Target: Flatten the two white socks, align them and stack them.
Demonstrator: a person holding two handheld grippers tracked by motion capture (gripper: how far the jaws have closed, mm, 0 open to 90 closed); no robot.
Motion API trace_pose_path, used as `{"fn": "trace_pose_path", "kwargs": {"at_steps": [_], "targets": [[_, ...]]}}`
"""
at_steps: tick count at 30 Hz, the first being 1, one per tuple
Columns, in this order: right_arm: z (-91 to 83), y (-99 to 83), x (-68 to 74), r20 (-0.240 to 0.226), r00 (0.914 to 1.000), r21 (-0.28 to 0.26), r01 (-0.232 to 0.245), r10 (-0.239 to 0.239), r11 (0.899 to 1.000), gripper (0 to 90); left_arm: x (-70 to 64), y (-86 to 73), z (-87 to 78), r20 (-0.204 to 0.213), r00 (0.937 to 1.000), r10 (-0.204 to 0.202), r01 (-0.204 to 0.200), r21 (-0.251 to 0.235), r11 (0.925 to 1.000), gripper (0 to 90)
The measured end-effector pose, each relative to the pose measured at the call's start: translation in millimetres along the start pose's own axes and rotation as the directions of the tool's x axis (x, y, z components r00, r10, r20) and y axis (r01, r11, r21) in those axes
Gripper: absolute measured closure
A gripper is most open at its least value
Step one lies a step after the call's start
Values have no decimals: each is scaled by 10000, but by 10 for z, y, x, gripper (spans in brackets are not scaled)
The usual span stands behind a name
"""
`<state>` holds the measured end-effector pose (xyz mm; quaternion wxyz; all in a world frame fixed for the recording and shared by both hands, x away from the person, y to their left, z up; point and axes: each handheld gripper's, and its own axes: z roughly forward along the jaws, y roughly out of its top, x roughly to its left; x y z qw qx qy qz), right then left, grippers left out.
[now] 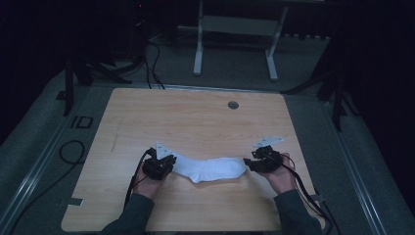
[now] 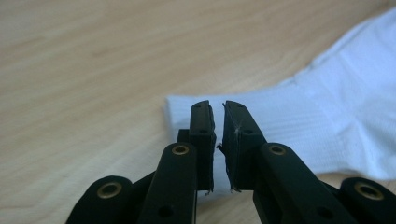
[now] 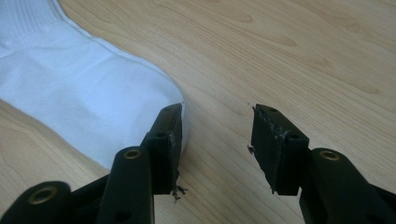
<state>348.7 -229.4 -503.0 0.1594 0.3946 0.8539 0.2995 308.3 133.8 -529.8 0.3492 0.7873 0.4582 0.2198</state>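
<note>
Sock lies flat; left gripper, at 9 o'clock, pinches its cuff. Right gripper, at 3 o'clock, gapes beside the toe: closing now risks missing the fabric.

One white sock on the table, that's the lot. Two grippers: left gripper at the sock's cuff end, right gripper at its toe.

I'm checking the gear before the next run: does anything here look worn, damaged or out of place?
The pads of the right gripper look frayed, with loose shreds hanging at their edges. The left gripper shows lighter scuffing. The white sock lies flat on the table; nothing else stands out.
</note>
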Motion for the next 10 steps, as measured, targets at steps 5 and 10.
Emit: {"fn": "trace_pose_path", "kwargs": {"at_steps": [5, 10], "targets": [[20, -8, -7, -59, 10000, 120, 25, -25, 9999, 509, 94, -7, -29, -182, 9994, -284, 283, -87, 9996, 818], [19, -11, -38, -100, 9999, 99, -88, 89, 9999, 509, 192, -6, -63, -363, 9979, -539, 534, -158, 9985, 819]]}}
